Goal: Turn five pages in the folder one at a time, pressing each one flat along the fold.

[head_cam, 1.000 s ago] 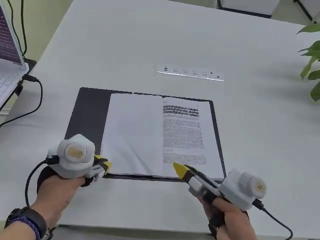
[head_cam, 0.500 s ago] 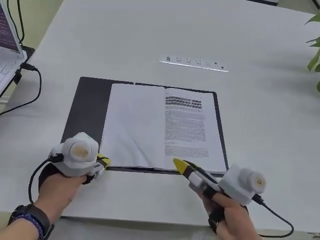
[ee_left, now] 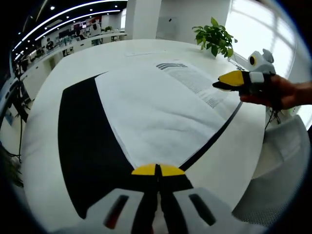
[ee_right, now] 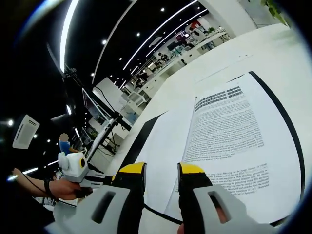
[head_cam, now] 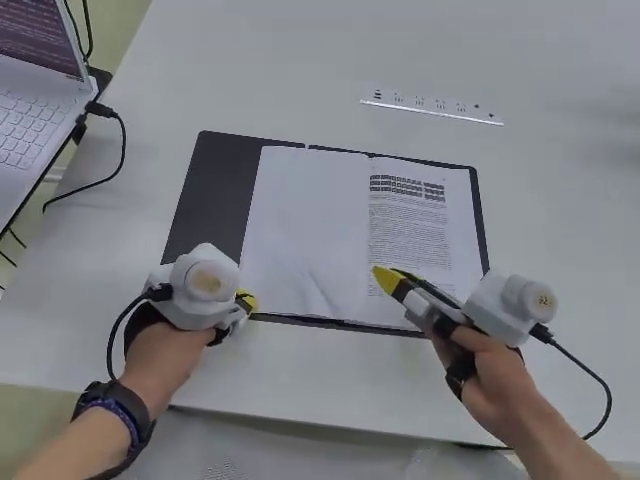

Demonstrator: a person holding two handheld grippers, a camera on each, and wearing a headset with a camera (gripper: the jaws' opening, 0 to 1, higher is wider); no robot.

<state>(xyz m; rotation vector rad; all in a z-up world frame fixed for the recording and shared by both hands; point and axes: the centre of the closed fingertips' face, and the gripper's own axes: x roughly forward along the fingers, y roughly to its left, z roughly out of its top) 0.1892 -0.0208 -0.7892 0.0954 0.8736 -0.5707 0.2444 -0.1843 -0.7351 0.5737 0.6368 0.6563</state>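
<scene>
Just past right gripper (ee_right: 162,169), jaws parted: folder (ee_right: 229,126) lower edge.

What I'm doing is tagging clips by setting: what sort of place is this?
Probably an open-plan office. A laptop sits left of the open folder, a potted plant stands near bright windows, and the right gripper view shows rows of desks under long ceiling light strips.

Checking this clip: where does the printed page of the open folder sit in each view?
Head view: printed page, right half of the black folder, right of centre.
Left gripper view: printed page, upper right of centre.
Right gripper view: printed page, centre and right.
Shared landmark: dark heading block at the page's top.
</scene>
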